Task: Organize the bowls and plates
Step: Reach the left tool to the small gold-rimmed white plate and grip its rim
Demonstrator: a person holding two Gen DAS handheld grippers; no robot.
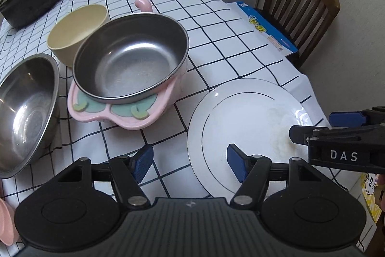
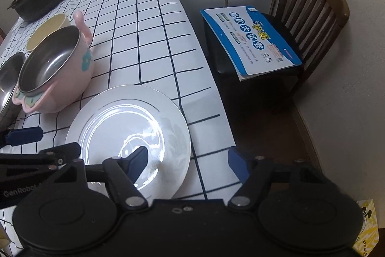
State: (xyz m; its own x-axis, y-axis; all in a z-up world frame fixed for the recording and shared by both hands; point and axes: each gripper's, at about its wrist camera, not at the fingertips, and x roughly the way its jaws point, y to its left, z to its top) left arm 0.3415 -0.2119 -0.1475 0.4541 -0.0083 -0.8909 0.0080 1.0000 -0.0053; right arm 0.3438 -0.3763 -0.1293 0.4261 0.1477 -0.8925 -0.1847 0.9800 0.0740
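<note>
Checked white tablecloth (image 1: 216, 45) under round white porcelain plate (image 1: 243, 117), left gripper (image 1: 190, 161) spread wide astride its near-left rim, steel-lined pink bowl (image 1: 130, 59) beyond, right-wrist view, right gripper (image 2: 187, 160) unclenched astride plate's right edge, nothing grasped.

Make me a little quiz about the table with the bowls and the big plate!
1. True or false: the white plate has food piled on it.
2. What lies on the chair: A) a booklet, B) a cup, C) a spoon?
3. Which bowl sits right behind the pink bowl?

Key: 1. False, nothing is piled on it. 2. A. 3. The cream bowl.
</note>
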